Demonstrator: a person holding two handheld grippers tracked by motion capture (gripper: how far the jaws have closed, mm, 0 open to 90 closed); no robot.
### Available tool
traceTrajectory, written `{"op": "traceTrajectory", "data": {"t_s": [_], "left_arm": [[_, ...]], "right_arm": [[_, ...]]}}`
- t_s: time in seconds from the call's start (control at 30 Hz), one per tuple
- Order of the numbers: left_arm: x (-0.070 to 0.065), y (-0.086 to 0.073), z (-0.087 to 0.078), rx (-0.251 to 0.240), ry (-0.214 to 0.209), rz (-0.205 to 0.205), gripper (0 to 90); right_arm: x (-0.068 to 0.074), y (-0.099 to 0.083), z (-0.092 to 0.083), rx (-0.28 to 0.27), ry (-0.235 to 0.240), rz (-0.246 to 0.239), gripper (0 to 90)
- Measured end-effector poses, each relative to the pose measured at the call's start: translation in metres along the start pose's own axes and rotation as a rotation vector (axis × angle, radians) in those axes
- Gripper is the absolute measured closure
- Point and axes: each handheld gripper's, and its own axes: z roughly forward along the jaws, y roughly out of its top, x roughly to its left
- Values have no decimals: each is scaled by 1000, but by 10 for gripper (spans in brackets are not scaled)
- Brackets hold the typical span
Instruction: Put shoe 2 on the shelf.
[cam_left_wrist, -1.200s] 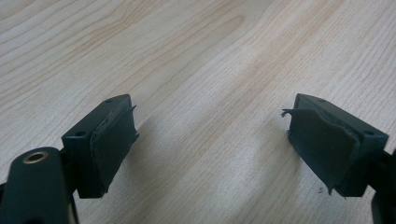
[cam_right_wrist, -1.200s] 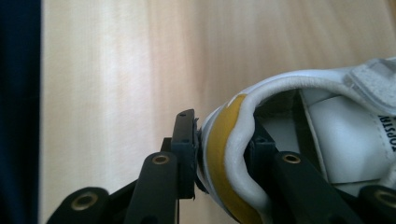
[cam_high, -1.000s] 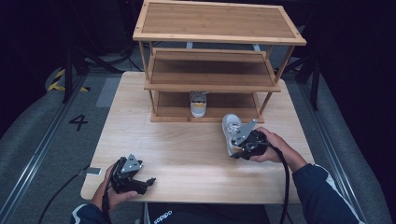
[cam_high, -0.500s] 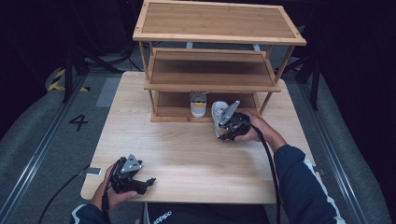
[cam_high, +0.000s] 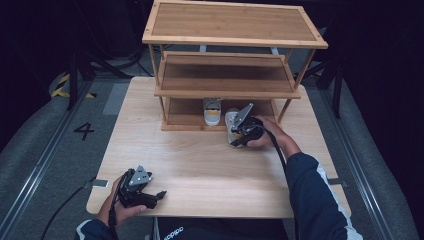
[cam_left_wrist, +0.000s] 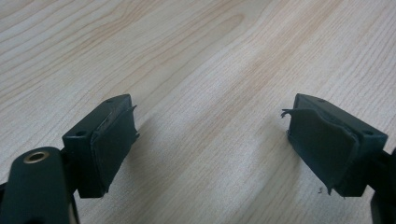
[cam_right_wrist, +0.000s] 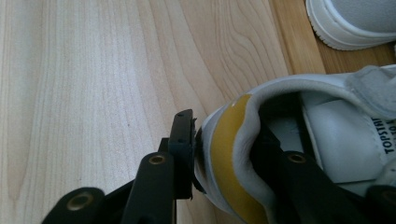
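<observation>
Right gripper has carried the white sneaker forward to the rack's bottom shelf, next to the second sneaker already standing there. Jaws clamped on the yellow heel collar, one inside and one outside; shoe's toe hidden under the shelf and hand. Second sneaker cut off in right gripper view. Left gripper rests near the tabletop's front edge, jaws apart, nothing between.

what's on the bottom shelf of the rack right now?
One white shoe with a yellow heel stands on the bottom shelf of the rack. The right gripper holds a second shoe by its heel at the shelf's front edge. The middle shelf hides the back.
</observation>
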Motion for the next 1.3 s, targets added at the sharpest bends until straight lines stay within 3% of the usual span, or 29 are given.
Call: {"op": "traceTrajectory", "data": {"t_s": [0.07,0.1,0.13,0.27,0.43,0.6,0.67,0.7,1.0,1.1,1.2,1.3], "left_arm": [[0,0,0,0,0,1,156],[0,0,0,0,0,1,155],[0,0,0,1,0,1,155],[0,0,0,1,-2,2,155],[0,0,0,1,-1,1,155],[0,0,0,1,-1,1,155],[0,0,0,1,-1,1,155],[0,0,0,1,-1,1,155],[0,0,0,1,-1,2,155],[0,0,0,-3,0,-1,153],[0,0,0,-3,1,-1,153],[0,0,0,-3,1,-1,153]], "right_arm": [[1,1,-2,-10,-39,-4,648],[2,1,-4,-10,-36,2,622],[2,1,-6,-15,-73,1,593],[4,0,-15,-59,-111,31,501],[9,-7,-25,-98,-167,76,449],[22,-15,-46,-181,-238,107,404],[23,-17,-48,-190,-242,109,402],[29,-22,-55,-226,-269,132,381],[41,-47,-58,-259,-303,214,333],[42,-55,-48,-261,-283,264,336],[41,-56,-39,-240,-289,272,325],[37,-56,-27,-233,-278,317,300]]}}
